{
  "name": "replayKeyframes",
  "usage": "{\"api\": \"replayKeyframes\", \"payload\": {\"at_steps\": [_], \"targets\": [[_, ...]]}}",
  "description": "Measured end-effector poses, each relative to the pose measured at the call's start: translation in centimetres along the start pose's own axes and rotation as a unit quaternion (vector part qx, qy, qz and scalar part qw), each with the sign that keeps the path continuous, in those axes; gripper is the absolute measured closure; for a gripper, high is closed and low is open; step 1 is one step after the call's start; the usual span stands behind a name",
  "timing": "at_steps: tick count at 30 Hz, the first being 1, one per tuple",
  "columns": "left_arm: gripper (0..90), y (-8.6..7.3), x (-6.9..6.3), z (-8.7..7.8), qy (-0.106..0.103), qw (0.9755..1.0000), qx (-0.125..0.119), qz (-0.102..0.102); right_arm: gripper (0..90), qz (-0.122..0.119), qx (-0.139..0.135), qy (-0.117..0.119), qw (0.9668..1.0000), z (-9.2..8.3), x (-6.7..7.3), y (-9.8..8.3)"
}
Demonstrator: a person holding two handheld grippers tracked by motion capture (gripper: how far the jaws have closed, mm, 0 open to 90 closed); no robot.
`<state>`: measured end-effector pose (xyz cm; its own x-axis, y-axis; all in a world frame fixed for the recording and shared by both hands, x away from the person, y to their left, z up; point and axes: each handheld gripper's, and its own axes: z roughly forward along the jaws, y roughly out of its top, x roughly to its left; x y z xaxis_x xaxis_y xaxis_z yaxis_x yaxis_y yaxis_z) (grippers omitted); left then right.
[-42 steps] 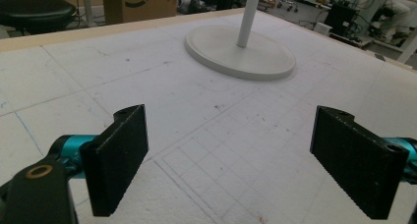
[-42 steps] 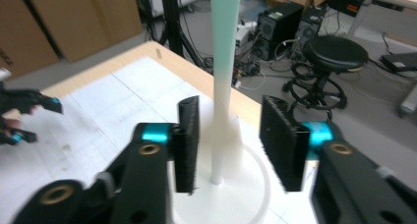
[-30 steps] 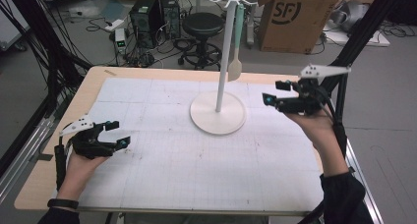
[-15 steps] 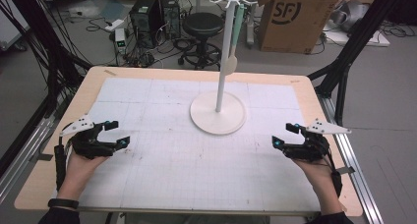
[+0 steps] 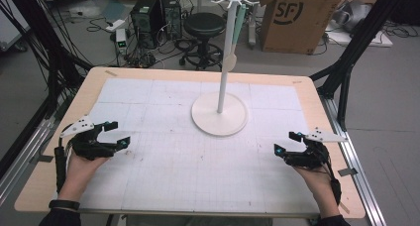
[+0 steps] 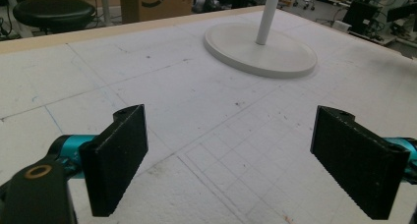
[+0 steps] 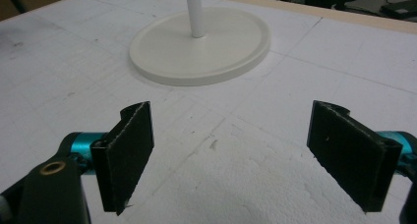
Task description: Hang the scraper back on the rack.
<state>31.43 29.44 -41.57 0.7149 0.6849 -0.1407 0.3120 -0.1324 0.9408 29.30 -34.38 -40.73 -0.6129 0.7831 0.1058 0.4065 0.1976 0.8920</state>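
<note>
High view catches the letters "SF" printed on the cardboard box [image 5: 292, 18] on the floor beyond the table [image 5: 44, 151], the one piece of writing legible here. Your right gripper [image 5: 286, 143] sits low over the white gridded mat [image 5: 163, 171] near the table's right edge, its jaws having just been opening and now spread wide with nothing between them; in the right gripper view the black pads [image 7: 125, 155] frame bare mat. Your left gripper [image 5: 115, 133] rests near the left edge, jaws equally wide and empty. Between them, well apart from both, stands the white hanging stand [image 5: 219, 114] on its round base; a pale spatula-like utensil [image 5: 234, 42] hangs from its hooked top. Both gripper views cut the pole off above the base, and the utensil's shape is hard to make out.
</note>
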Motion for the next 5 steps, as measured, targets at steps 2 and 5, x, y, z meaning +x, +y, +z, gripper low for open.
{"api": "replayKeyframes", "payload": {"at_steps": [2,5], "targets": [[14.7,-0.02,0.02,-0.03,0.001,1.0000,-0.001,0.000,17.2,-0.001,0.001,0.000,1.0000,0.10,-0.03,-0.09],[14.7,-0.01,0.12,-0.10,0.005,1.0000,-0.003,0.001,17.1,-0.003,0.006,-0.003,1.0000,0.21,-0.13,-0.23]]}}
